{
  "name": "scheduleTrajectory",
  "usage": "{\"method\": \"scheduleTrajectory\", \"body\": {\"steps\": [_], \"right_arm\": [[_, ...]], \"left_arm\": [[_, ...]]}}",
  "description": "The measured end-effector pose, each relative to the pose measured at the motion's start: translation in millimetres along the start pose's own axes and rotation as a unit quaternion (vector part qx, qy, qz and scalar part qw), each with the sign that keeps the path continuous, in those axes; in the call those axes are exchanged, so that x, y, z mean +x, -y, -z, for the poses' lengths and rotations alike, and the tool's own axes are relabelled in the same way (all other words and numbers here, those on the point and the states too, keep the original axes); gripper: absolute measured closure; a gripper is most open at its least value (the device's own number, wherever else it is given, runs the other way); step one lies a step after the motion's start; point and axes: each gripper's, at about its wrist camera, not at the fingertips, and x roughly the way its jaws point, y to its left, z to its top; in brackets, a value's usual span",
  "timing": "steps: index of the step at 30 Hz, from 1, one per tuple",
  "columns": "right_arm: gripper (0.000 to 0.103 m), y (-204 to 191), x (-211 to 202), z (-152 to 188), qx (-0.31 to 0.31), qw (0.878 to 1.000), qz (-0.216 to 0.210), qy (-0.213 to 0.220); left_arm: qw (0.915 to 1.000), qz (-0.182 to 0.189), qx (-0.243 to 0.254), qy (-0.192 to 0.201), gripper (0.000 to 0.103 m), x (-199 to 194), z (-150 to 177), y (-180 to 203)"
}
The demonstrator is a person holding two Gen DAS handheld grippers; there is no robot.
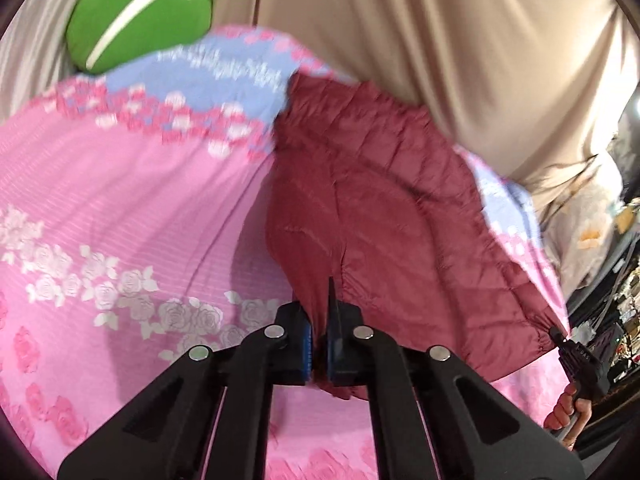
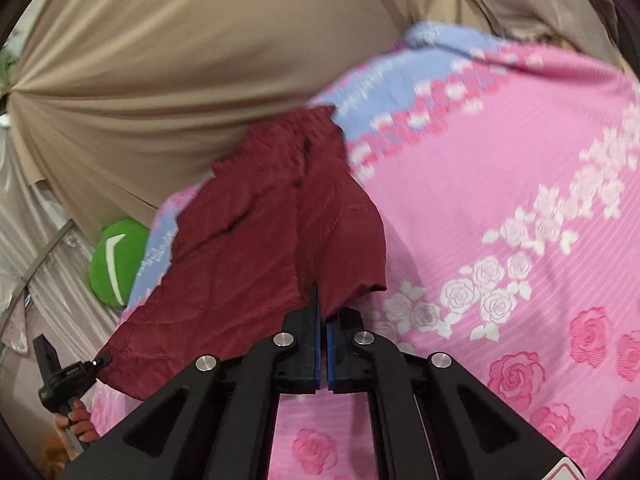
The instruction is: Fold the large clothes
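Observation:
A dark red quilted jacket point(image 1: 372, 208) hangs stretched above a pink floral bedspread point(image 1: 120, 200). My left gripper point(image 1: 318, 320) is shut on the jacket's near edge. My right gripper point(image 1: 558, 338) shows at the far right of the left wrist view, pinching the jacket's other corner. In the right wrist view the jacket point(image 2: 260, 248) runs from my right gripper point(image 2: 323, 320), shut on its edge, out to my left gripper point(image 2: 102, 360) at the lower left. The bedspread point(image 2: 500, 200) lies below.
A green round cushion point(image 1: 140, 16) lies at the head of the bed; it also shows in the right wrist view point(image 2: 116, 260). Beige curtains point(image 1: 440, 40) hang behind the bed. Cluttered shelves point(image 1: 616, 300) stand at the right.

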Motion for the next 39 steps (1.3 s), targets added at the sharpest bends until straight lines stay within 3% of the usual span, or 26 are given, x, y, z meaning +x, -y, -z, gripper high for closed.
{"method": "scheduleTrajectory", "body": {"steps": [6,10,13,15,19,20,23,28,31,39], "right_arm": [[0.101,-25,-96,14,-0.045,0.988,-0.076,0.123],[0.101,-37,-172,21,-0.071,0.963,-0.144,0.219],[0.101,-61,-213,24,-0.119,0.941,-0.164,0.271],[0.101,-75,-220,18,-0.133,0.938,-0.153,0.282],[0.101,-71,-188,-8,-0.102,0.955,-0.136,0.243],[0.101,-68,-168,-19,-0.089,0.964,-0.119,0.223],[0.101,-56,-107,-47,-0.045,0.983,-0.087,0.158],[0.101,-36,-14,-66,-0.018,0.997,-0.006,0.076],[0.101,-25,38,-75,-0.014,0.998,0.046,0.031],[0.101,0,125,-72,-0.017,0.992,0.117,-0.047]], "left_arm": [[0.9921,0.060,-0.007,0.110,0.100,-97,8,5],[0.9765,0.100,-0.020,0.190,0.099,-166,12,2],[0.9651,0.088,0.001,0.247,0.100,-205,14,17],[0.9640,0.077,0.014,0.254,0.100,-211,12,26],[0.9780,0.058,0.017,0.200,0.100,-172,-15,35],[0.9840,0.038,0.019,0.173,0.100,-146,-27,40],[0.9910,-0.027,0.040,0.125,0.099,-85,-47,53],[0.9884,-0.128,0.070,0.042,0.099,30,-73,54],[0.9839,-0.160,0.079,0.004,0.099,81,-77,45],[0.9757,-0.194,0.090,-0.050,0.097,153,-71,25]]}}
